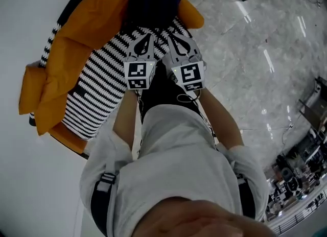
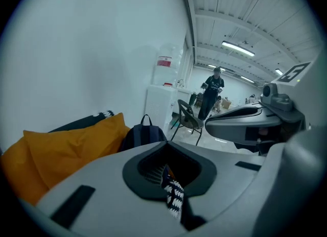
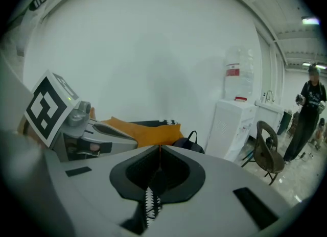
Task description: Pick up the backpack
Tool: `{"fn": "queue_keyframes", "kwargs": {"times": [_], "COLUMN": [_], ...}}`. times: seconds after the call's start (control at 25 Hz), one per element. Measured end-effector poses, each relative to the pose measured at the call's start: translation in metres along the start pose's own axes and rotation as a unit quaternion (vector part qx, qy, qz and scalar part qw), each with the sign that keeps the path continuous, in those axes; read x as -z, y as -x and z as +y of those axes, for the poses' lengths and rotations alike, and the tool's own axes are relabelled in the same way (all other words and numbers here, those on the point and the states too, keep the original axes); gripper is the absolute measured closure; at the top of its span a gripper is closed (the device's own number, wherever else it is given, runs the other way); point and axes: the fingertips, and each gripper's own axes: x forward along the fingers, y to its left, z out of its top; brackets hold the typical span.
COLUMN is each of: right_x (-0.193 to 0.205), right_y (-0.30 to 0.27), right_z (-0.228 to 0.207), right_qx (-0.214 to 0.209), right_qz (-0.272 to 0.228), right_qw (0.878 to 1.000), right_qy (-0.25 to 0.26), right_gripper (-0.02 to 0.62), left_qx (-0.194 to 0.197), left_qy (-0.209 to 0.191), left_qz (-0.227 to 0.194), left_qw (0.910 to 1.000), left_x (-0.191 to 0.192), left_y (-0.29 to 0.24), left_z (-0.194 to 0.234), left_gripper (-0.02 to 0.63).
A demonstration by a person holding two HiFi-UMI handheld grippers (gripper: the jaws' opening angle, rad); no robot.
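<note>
Head view: backpack (image 1: pixel 153 1) just beyond both tips.
Your left hand-held gripper (image 1: pixel 146 39) and right hand-held gripper (image 1: pixel 177 40) are closed, empty, side by side; the backpack lies beside the orange cushion (image 1: pixel 84 42).

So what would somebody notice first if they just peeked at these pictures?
Probably the bright orange cushions, lying on a black-and-white striped seat at the left of the head view. Next come the left hand-held gripper and the right hand-held gripper, side by side in the middle. Both are shut and empty, pointing toward a dark backpack at the top.
</note>
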Motion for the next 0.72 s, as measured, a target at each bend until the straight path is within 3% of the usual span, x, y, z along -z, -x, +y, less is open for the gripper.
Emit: {"fn": "queue_keyframes", "kwargs": {"times": [0.36,0.72], "right_x": [0.018,0.034], "right_y": [-0.062,-0.101], "right_z": [-0.01,-0.028], "right_qx": [0.016,0.056], "right_qz": [0.024,0.047], "right_qw": [0.999,0.994], "right_qy": [-0.034,-0.086], "right_gripper": [0.555,0.555], "left_qx": [0.022,0.071], "left_qy": [-0.007,-0.017], "left_qz": [0.036,0.068], "left_qw": [0.9991,0.995], "left_x": [0.008,0.012], "left_y": [-0.043,-0.101], "left_z": [0.041,0.067], "left_gripper": [0.594,0.594]}}
